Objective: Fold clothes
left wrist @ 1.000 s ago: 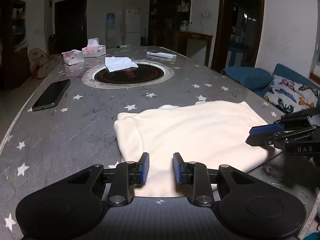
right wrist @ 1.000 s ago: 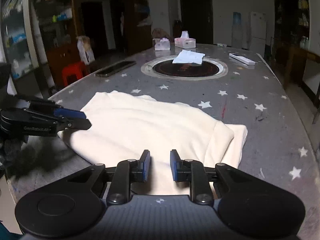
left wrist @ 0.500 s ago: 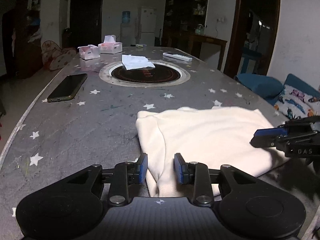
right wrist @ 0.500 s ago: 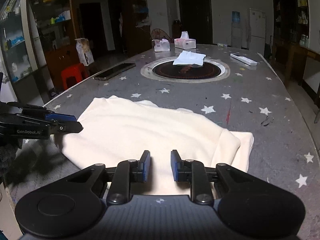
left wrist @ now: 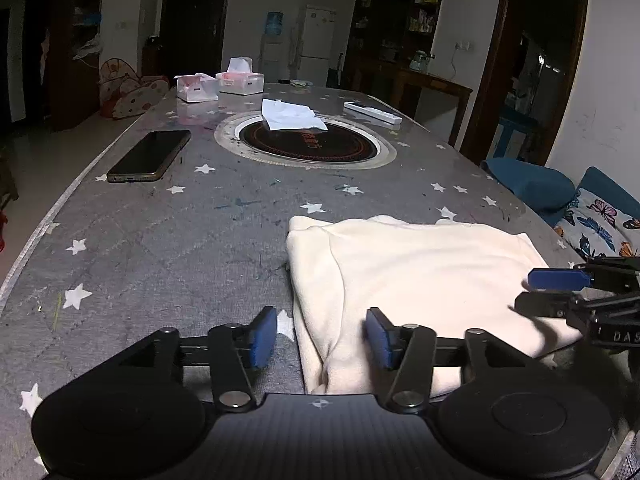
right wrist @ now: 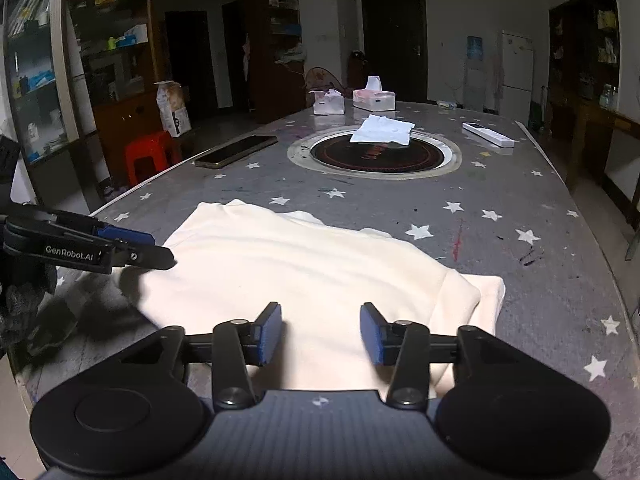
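A cream garment (left wrist: 420, 276) lies folded flat on the grey star-patterned table (left wrist: 168, 248), near its front edge. My left gripper (left wrist: 322, 336) hovers over the garment's near left edge, its jaws opening and the pads clear of the cloth. In the right wrist view the same garment (right wrist: 304, 268) spreads ahead, a folded sleeve at its right side. My right gripper (right wrist: 320, 334) stands over the near hem with its jaws opening; the pads do not press the fabric. Each gripper shows in the other's view, at the garment's far side.
A phone (left wrist: 150, 156) lies at the table's left. A round hotplate inset (left wrist: 306, 146) holds a white cloth (left wrist: 290, 114). Two tissue boxes (left wrist: 220, 84) and a white remote (left wrist: 372, 112) sit at the back. A blue sofa with a butterfly cushion (left wrist: 600, 224) stands right.
Both grippers' jaws have spread apart and let go of the garment's near edge. The left view has rolled slightly, so the garment now lies further right in it.
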